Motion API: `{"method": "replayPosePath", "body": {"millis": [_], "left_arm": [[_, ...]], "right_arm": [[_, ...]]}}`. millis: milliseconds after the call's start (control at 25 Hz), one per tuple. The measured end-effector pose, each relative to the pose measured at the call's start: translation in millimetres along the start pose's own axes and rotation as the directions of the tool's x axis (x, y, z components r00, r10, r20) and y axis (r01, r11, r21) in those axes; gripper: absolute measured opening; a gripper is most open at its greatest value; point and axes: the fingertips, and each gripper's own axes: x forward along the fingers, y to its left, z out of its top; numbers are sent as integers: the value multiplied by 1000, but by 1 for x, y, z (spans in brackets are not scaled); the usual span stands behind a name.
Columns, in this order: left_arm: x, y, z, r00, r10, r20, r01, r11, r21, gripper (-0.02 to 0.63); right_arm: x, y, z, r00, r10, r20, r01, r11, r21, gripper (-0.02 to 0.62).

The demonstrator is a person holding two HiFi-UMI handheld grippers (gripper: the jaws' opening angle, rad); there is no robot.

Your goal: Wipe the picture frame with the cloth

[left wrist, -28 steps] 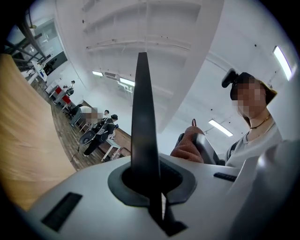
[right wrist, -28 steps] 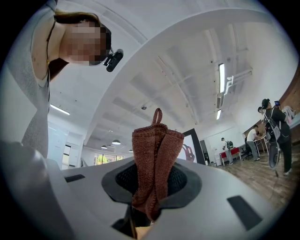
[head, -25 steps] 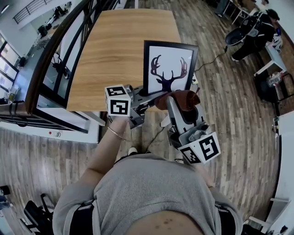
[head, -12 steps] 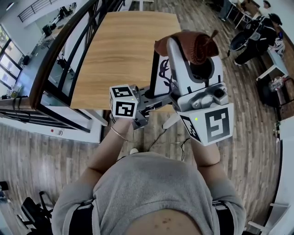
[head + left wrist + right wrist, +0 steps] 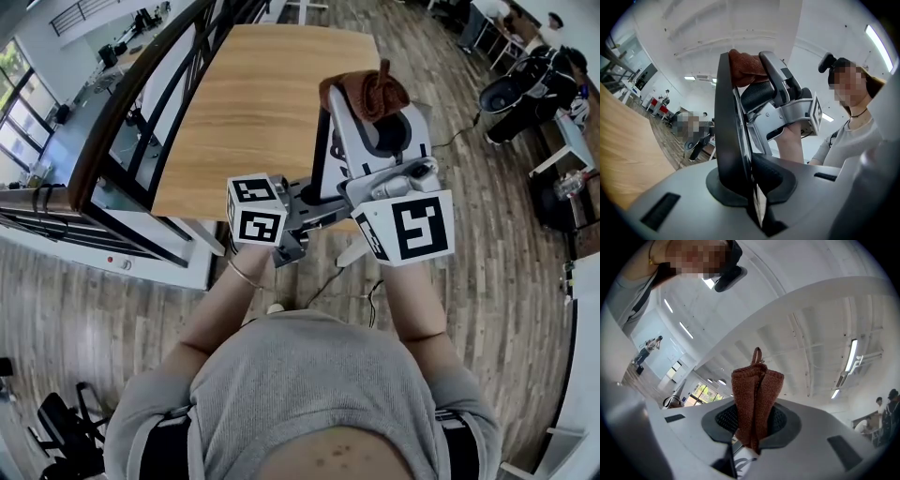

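LEFT: I read the left gripper (image 5: 750,186) jaws clenched on the lower edge of the picture frame (image 5: 725,117), held upright over the tabletop's (image 5: 253,103) near edge | RIGHT: right gripper (image 5: 752,427) jaws grasp the brown cloth (image 5: 755,394) at the frame's top | RISK: I judge that wiping pressure applied that high can pivot the frame in its thin edge grip or pull it free; the bunched cloth can slip out.
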Motion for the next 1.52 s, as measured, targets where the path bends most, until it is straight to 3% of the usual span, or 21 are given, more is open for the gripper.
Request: {"method": "replayPosePath", "body": {"millis": [280,800,1520], "left_arm": [[-4,1,3,999,-5,40,5,1000,-21,25],[-10,13,3,999,31,37,-30,999,-34,25],[-15,22,1,997,64,32,-63,998,-29,25]], "right_arm": [[-7,18,-17,992,71,-106,-65,996,66,97],[-21,36,-54,967,125,-224,-87,982,170,97],[-38,55,-72,945,181,-270,-117,964,237,97]]}}
